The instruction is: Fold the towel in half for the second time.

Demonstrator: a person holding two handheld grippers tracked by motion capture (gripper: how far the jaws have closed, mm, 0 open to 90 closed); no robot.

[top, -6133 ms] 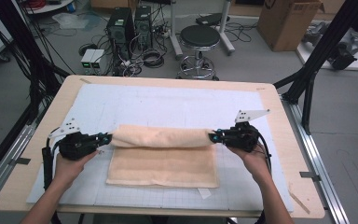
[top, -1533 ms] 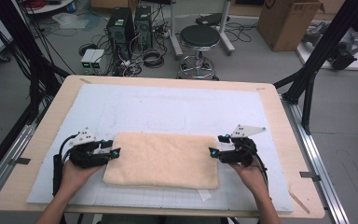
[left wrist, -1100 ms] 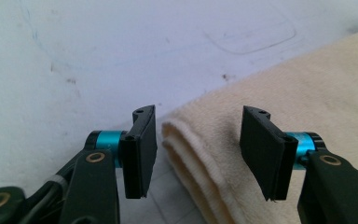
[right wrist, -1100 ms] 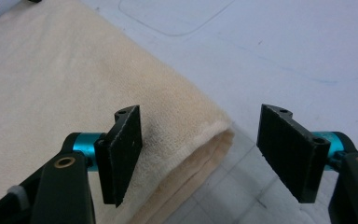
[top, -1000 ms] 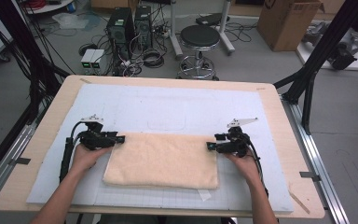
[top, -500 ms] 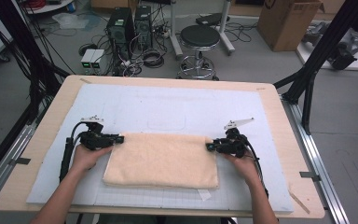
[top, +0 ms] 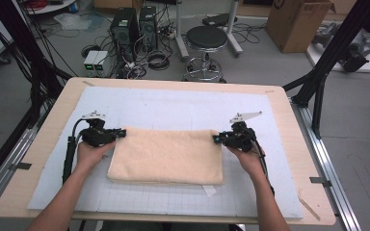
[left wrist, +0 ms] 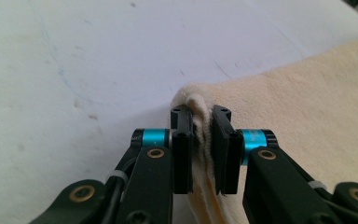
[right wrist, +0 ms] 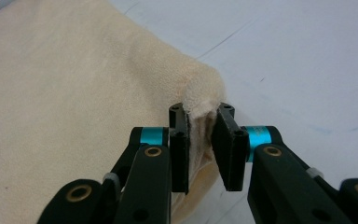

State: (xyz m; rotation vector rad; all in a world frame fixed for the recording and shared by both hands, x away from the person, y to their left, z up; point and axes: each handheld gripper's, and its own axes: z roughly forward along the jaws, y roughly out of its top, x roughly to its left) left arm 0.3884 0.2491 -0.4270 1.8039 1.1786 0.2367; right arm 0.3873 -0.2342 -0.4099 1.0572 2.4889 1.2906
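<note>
I find the towel (top: 166,156) lying folded flat on the white mat (top: 183,106). My left gripper (top: 120,133) is clamped on the towel's far left corner. My right gripper (top: 217,139) pinches its far right corner.

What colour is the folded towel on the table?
Pale cream-yellow towel; clearest in the high view.

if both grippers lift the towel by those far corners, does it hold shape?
Likely not: the towel looks soft, bunching between the left gripper fingers, so it should sag. Its folded layers would probably hang open. Terry pile looks grippy, so slipping seems unlikely.
</note>
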